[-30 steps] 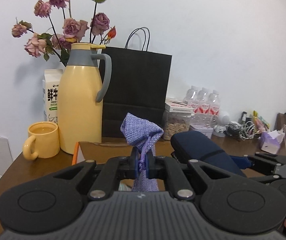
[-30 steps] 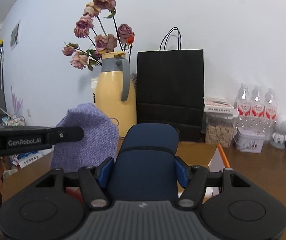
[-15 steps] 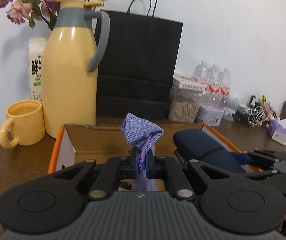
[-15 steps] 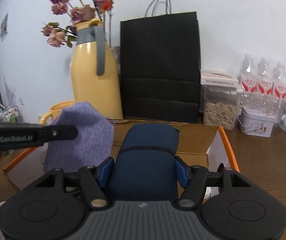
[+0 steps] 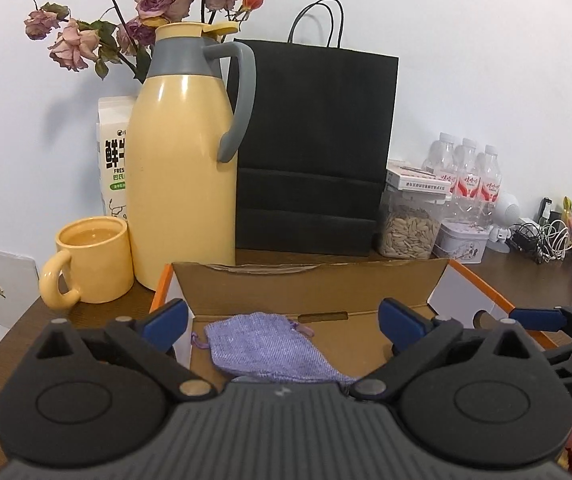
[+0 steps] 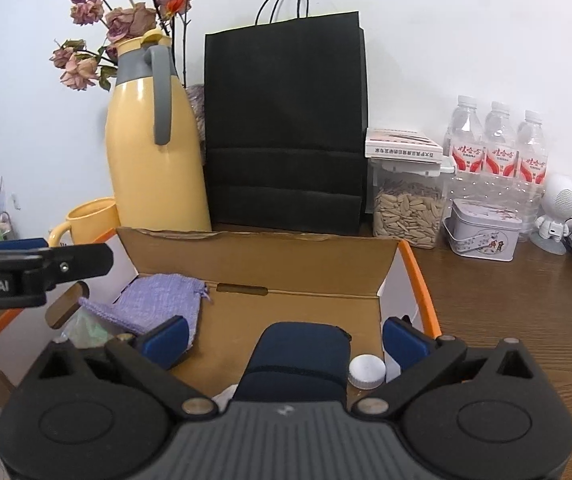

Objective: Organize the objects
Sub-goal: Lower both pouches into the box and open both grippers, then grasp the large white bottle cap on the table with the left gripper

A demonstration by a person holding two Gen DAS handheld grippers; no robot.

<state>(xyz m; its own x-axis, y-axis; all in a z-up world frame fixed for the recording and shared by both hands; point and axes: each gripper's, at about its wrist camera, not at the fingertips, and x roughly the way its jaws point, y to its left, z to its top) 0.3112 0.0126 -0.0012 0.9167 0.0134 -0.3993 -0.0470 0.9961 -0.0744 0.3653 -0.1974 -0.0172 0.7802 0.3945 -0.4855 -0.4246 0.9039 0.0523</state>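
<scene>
Pouch (image 5: pixel 273 350): one, purple, in box (image 5: pixel 310 284) | case (image 6: pixel 300 360): one, navy, in box | left gripper (image 5: pixel 283 316), right gripper (image 6: pixel 283 334) fingers opening wide, holding nothing.

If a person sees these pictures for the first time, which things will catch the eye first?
The tall yellow thermos jug with its grey handle stands at the back left, dried roses rising behind it, and the black paper bag stands beside it. In front, the open cardboard box holds a purple cloth pouch and a dark blue case.
</scene>
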